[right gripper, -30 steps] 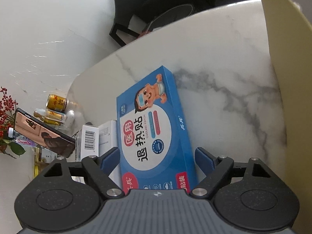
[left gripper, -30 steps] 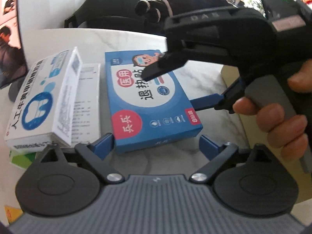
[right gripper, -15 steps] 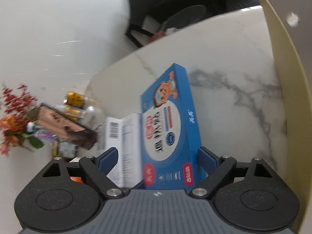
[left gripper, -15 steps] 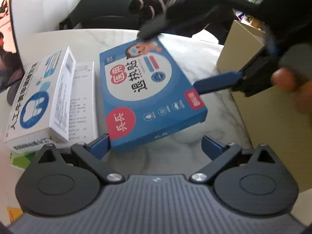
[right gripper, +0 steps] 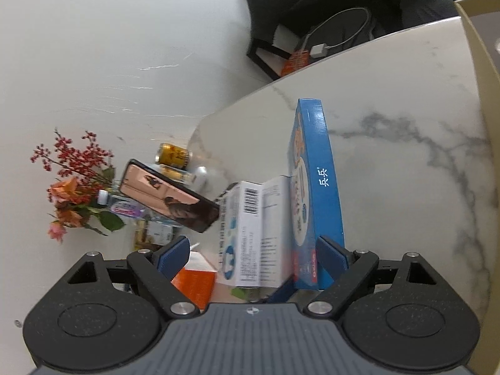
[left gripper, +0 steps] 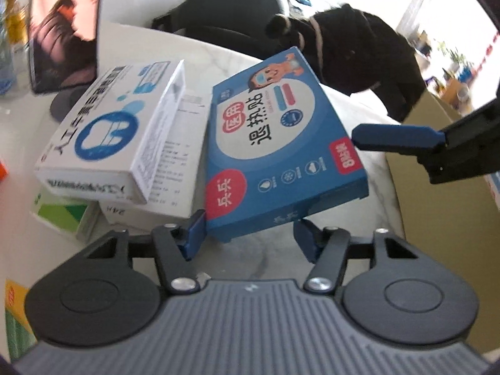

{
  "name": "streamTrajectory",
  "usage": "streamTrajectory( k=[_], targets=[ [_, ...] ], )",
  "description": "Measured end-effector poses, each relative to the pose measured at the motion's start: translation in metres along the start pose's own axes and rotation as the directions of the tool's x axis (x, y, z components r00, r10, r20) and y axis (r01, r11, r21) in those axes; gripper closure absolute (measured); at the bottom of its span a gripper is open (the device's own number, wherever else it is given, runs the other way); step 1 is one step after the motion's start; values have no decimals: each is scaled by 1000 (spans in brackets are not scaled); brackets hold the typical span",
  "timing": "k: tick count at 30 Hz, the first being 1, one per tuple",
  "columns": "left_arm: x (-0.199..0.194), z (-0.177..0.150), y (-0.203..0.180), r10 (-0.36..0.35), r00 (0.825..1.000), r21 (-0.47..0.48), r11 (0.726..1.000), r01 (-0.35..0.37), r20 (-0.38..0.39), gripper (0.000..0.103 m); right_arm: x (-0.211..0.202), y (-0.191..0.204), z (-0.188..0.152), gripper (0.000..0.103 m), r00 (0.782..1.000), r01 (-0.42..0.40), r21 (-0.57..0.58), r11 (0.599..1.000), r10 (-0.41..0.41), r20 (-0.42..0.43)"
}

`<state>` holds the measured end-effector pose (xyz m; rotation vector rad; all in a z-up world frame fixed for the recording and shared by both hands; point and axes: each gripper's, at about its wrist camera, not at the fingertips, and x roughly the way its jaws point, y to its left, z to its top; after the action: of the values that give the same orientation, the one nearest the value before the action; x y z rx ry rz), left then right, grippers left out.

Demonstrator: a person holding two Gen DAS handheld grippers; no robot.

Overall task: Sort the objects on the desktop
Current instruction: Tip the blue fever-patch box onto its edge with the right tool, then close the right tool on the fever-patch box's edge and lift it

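My left gripper (left gripper: 250,234) is shut on the near end of a flat blue medicine box (left gripper: 278,143) and holds it tilted above the marble table. The same blue box (right gripper: 318,193) shows on edge in the right wrist view. My right gripper (right gripper: 253,253) is open and empty, its fingers either side of the boxes. One right finger (left gripper: 397,136) reaches in beside the blue box in the left wrist view. A white and blue box (left gripper: 109,131) lies on a stack of white boxes to the left.
A cardboard carton (left gripper: 437,187) stands at the right edge of the marble table (right gripper: 406,125). A tablet on a stand (right gripper: 168,193), cans, small bottles and flowers (right gripper: 75,187) sit at the far left. An orange box (right gripper: 193,281) and a green box (left gripper: 62,215) lie near the stack.
My left gripper has closed on the blue box and raised its near end off the table. My right gripper has drawn back and up, away from the box.
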<state>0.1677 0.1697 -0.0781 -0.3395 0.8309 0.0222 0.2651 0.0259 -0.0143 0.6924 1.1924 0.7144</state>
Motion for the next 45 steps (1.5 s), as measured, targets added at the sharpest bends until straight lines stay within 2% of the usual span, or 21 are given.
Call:
streamTrajectory(
  k=[2, 6, 10, 13, 16, 18, 28, 31, 36, 45],
  targets=[
    [-1, 1, 8, -24, 1000, -68, 997, 24, 5, 46, 1, 3, 1, 15, 1000, -23, -9, 1000, 23, -2],
    [-2, 3, 15, -51, 999, -139, 989, 50, 0, 49, 1, 6, 3, 17, 999, -45, -22, 999, 45, -5],
    [-3, 3, 22, -80, 997, -195, 978, 78, -2, 50, -1, 6, 5, 17, 999, -32, -33, 999, 34, 41],
    [-2, 2, 19, -77, 997, -187, 979, 74, -6, 50, 2, 7, 7, 19, 995, 52, -72, 996, -45, 88],
    [2, 3, 16, -71, 997, -180, 981, 69, -7, 50, 18, 9, 7, 29, 989, 135, -114, 984, -126, 81],
    [0, 2, 16, -72, 997, -178, 982, 69, -9, 49, 29, 7, 7, 38, 987, 152, -112, 982, -145, 67],
    [0, 4, 15, -71, 997, -157, 985, 67, -19, 49, 52, 5, 8, 60, 977, 211, -120, 970, -205, 62],
    [0, 5, 15, -79, 997, -150, 986, 76, -18, 47, 53, 4, 9, 76, 968, 246, -131, 960, -238, 74],
    [-2, 8, 7, -103, 994, -109, 989, 100, -21, 46, 48, 2, 7, 78, 965, 257, -151, 955, -244, 98],
    [-14, 14, -13, -169, 985, 6, 985, 170, -32, 31, 15, 12, 4, 78, 944, 310, -190, 932, -278, 177]
  ],
)
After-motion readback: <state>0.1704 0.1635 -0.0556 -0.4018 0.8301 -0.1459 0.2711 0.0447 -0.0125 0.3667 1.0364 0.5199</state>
